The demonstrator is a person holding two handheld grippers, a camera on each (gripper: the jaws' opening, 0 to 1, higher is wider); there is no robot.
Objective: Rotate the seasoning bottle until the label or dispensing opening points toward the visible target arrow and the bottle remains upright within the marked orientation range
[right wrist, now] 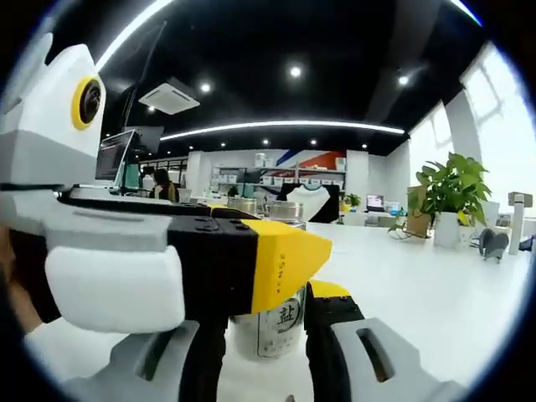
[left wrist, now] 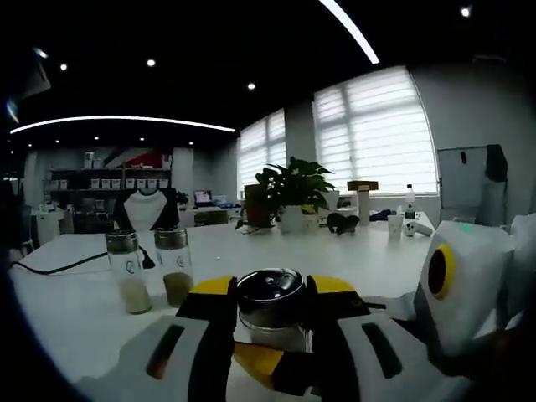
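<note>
With the left gripper and right gripper fingers apparently closed around the upright seasoning bottle on the white table, we turn it slowly about its vertical axis, avoiding tilt.

I'm in an open-plan office: ahead of my grippers, blinded windows, shelving, a monitor, white table.

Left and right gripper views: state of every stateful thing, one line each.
seasoning bottle: upright, lid on, between both grippers' jaws
left gripper: shut on seasoning bottle
right gripper: shut on seasoning bottle
two spare bottles: upright, capped, partly filled
window blinds: lowered
</note>
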